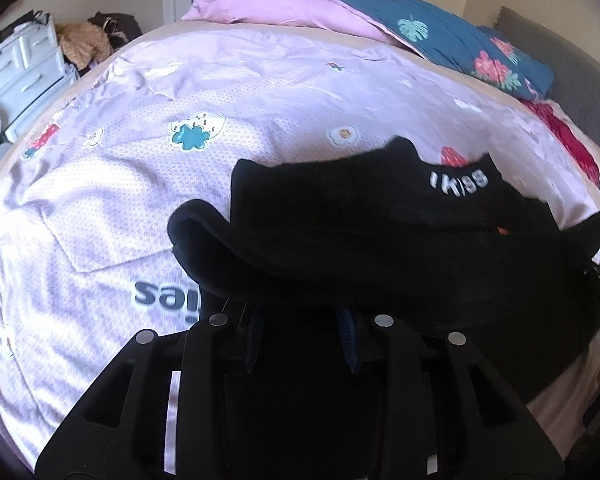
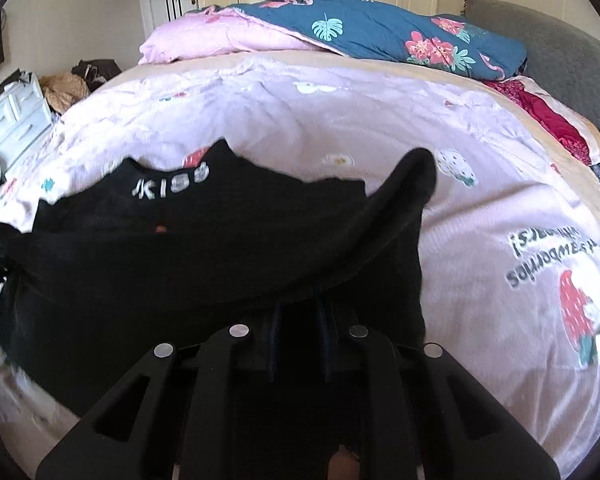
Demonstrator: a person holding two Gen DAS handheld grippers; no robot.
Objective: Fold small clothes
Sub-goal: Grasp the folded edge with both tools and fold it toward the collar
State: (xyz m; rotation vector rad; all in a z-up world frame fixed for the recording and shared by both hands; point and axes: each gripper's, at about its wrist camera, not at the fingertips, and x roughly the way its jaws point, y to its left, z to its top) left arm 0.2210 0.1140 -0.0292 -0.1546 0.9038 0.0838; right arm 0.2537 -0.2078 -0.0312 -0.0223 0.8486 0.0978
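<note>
Clamped on black cloth, both sets of jaws — left gripper (image 1: 302, 320) pinching the near edge of the black garment (image 1: 380, 232) toward its left side, right gripper (image 2: 300, 320) pinching the same edge toward its right side. Stretched between the two and draped forward over the bed sheet (image 1: 100, 200), white lettering (image 1: 458, 179) at the far hem. Beyond, across the bed: pink quilt (image 1: 268, 4), blue floral quilt (image 1: 440, 32). White drawer unit (image 1: 20, 68) off at far left.
</note>
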